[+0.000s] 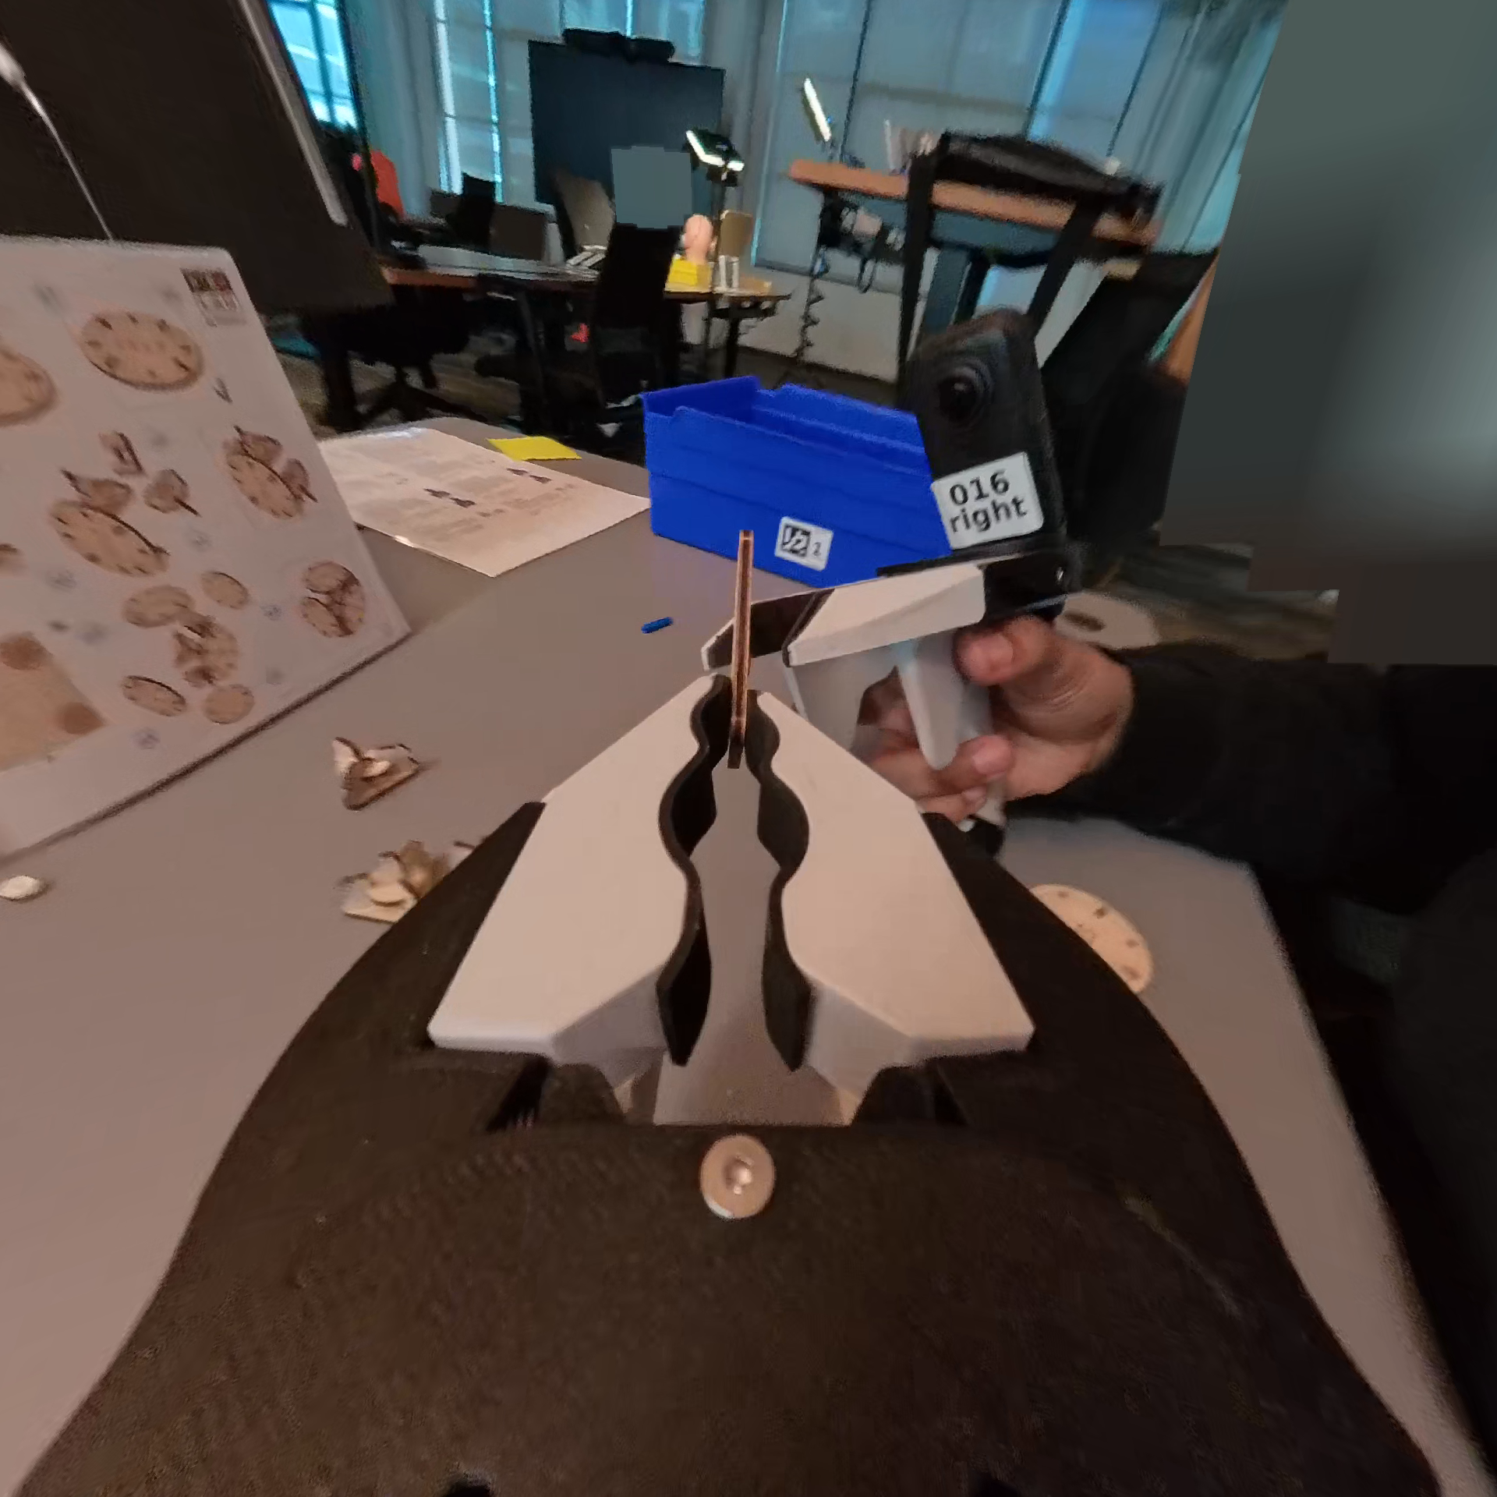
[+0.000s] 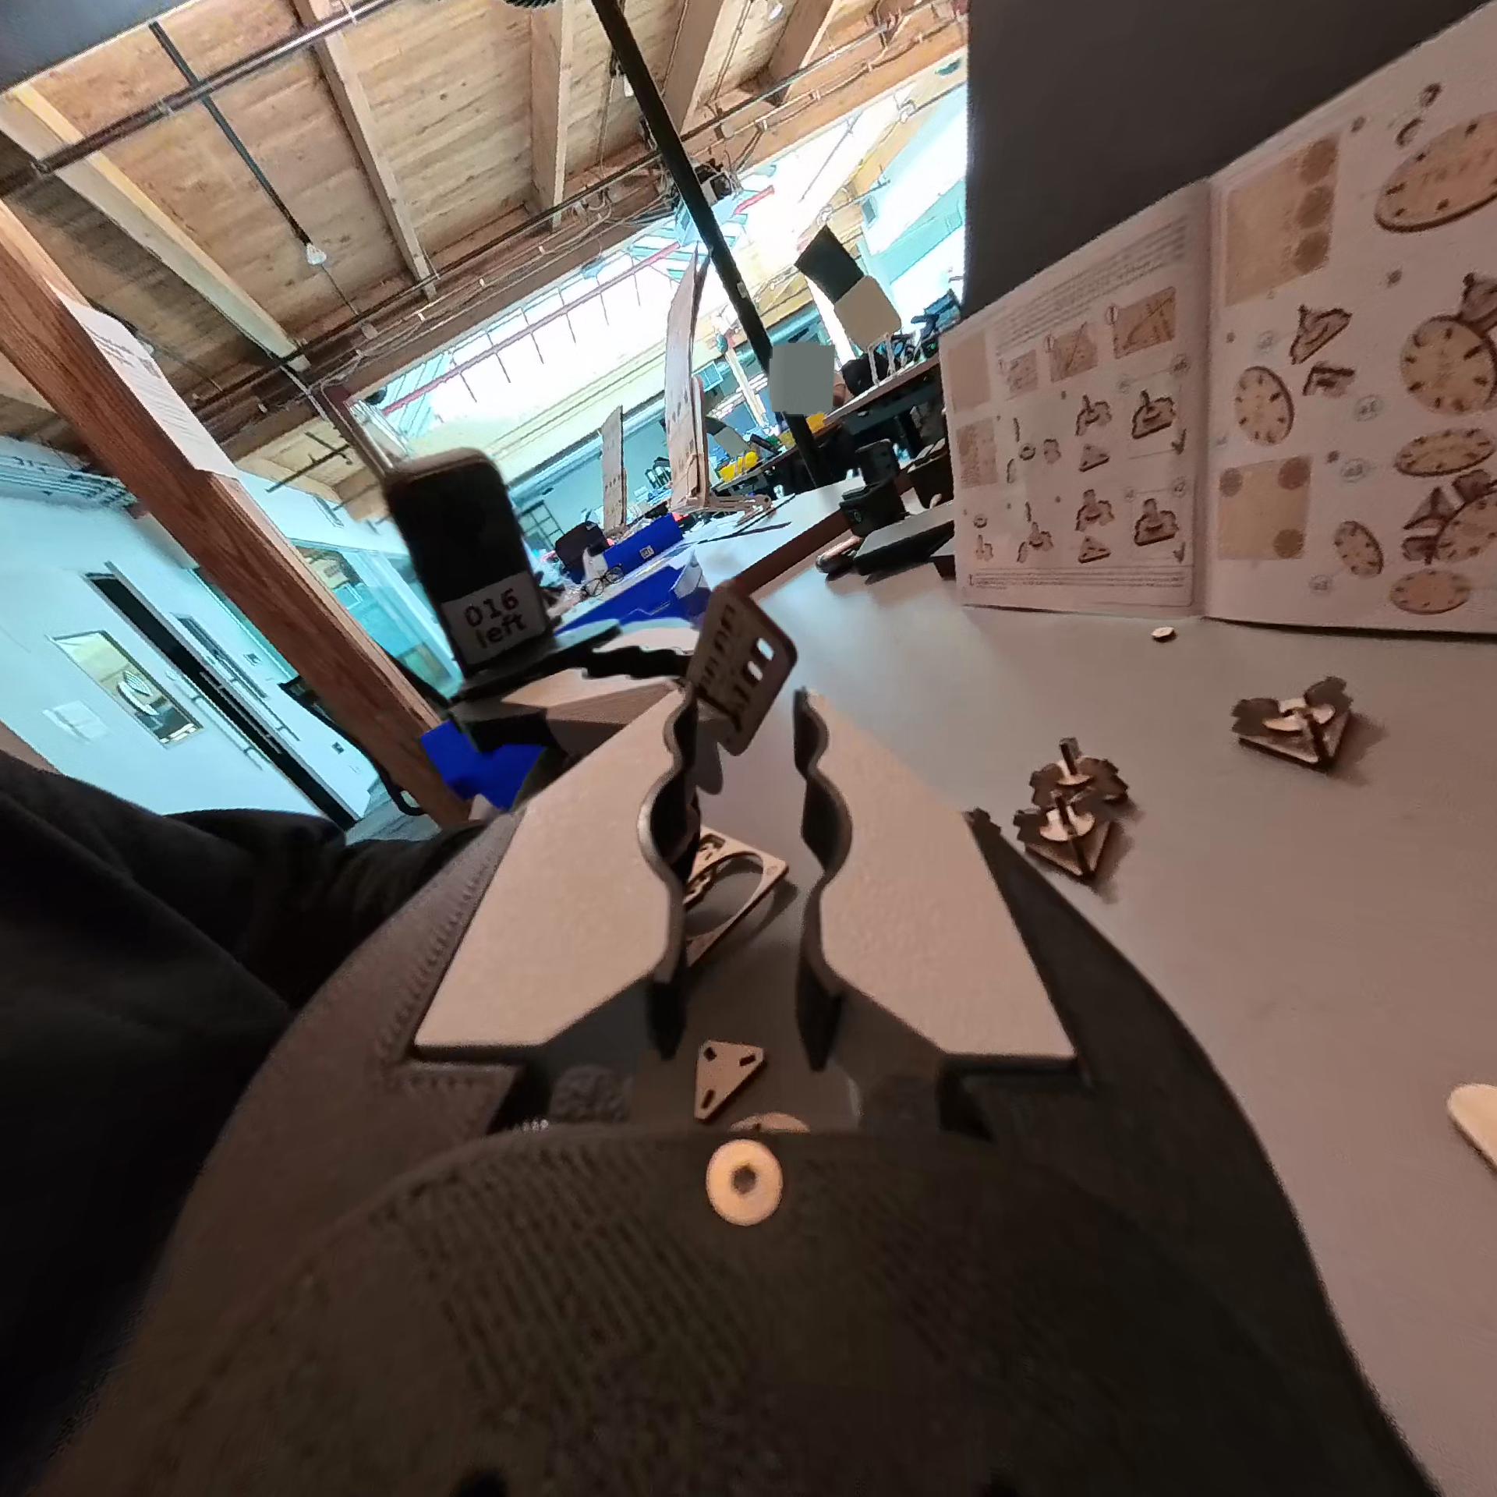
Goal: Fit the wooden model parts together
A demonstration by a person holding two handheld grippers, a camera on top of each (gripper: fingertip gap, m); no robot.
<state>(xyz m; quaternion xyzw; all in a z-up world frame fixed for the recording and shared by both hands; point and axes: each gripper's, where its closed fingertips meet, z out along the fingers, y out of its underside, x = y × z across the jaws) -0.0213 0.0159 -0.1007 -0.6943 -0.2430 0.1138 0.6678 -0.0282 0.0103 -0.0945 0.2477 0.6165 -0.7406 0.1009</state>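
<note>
- we saw a thin wooden plate point(image 1: 741, 640) with small slots standing edge-on, above the grey bench point(image 1: 502, 688).
- the left gripper point(image 1: 735, 713) pinched its lower edge, both pads pressed against it.
- the right gripper point(image 2: 741, 713) came in from the side with its fingers spread; the plate sat at its left fingertip point(image 2: 684, 729), the right one stood clear.
- small assembled wooden pieces point(image 2: 1069, 818) lay on the bench nearby.
- a blue bin point(image 1: 778, 470) stood behind, and an open instruction booklet point(image 2: 1215, 421) leaned upright at the bench's edge.
</note>
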